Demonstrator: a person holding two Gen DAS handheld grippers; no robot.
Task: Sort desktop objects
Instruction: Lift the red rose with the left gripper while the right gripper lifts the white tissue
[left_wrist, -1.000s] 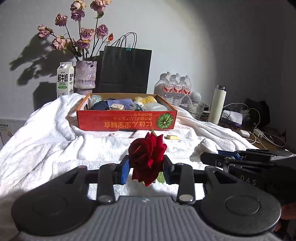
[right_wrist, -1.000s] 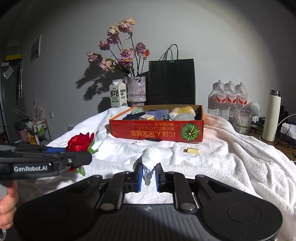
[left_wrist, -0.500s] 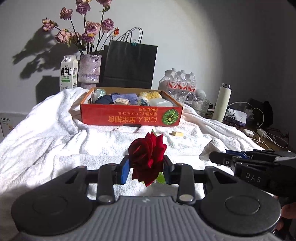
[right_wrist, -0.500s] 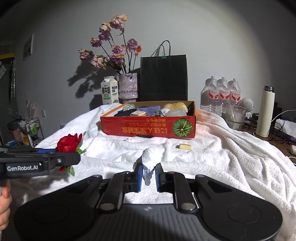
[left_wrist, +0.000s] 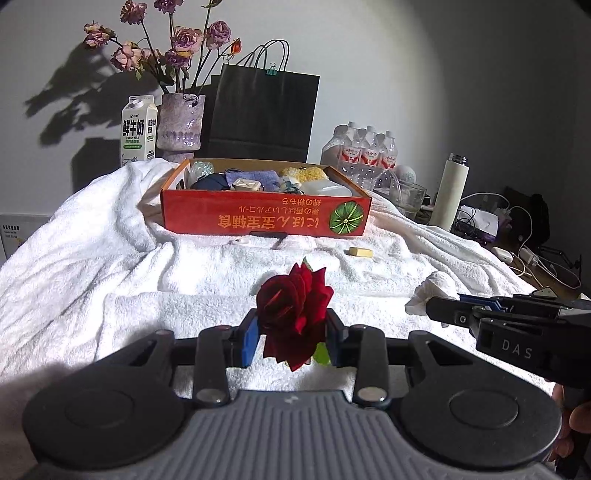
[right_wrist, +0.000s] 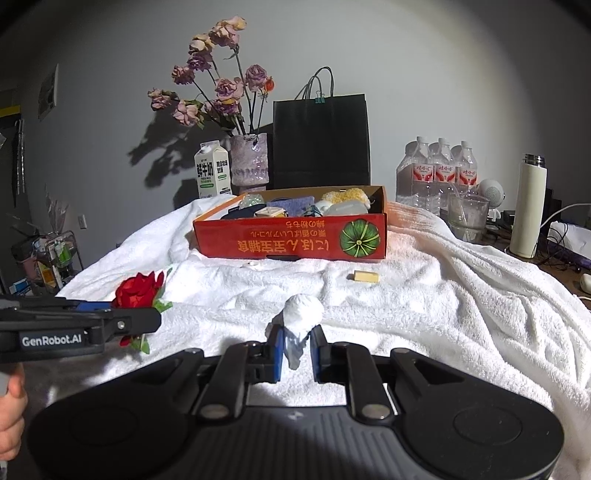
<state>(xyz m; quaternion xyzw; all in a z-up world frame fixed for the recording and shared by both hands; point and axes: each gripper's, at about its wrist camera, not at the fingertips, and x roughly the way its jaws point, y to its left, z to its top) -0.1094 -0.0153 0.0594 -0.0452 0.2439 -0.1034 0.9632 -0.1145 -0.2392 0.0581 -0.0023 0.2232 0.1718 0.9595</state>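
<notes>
My left gripper (left_wrist: 291, 341) is shut on a red rose (left_wrist: 293, 312), its blue pads pressing both sides of the bloom above the white towel. From the right wrist view the same rose (right_wrist: 138, 291) shows at the left, in the left gripper (right_wrist: 147, 317). My right gripper (right_wrist: 296, 350) is shut on a crumpled white tissue (right_wrist: 301, 317), which bulges above the pads. In the left wrist view that tissue (left_wrist: 430, 291) sits at the tip of the right gripper (left_wrist: 434, 310). An orange cardboard box (left_wrist: 266, 219) (right_wrist: 291, 242) holding several items stands ahead of both grippers.
A small yellow eraser-like block (right_wrist: 365, 277) and a small white item (right_wrist: 253, 264) lie on the towel (right_wrist: 443, 295) before the box. Behind stand a milk carton (left_wrist: 137, 133), a vase of dried flowers (left_wrist: 180, 122), a black paper bag (left_wrist: 264, 114), water bottles (right_wrist: 436, 177), a glass (right_wrist: 467, 218), a white flask (right_wrist: 528, 206).
The box and background have shifted slightly in both views as the hands tilted a little. Both grippers keep the same hold on the rose and the tissue.
</notes>
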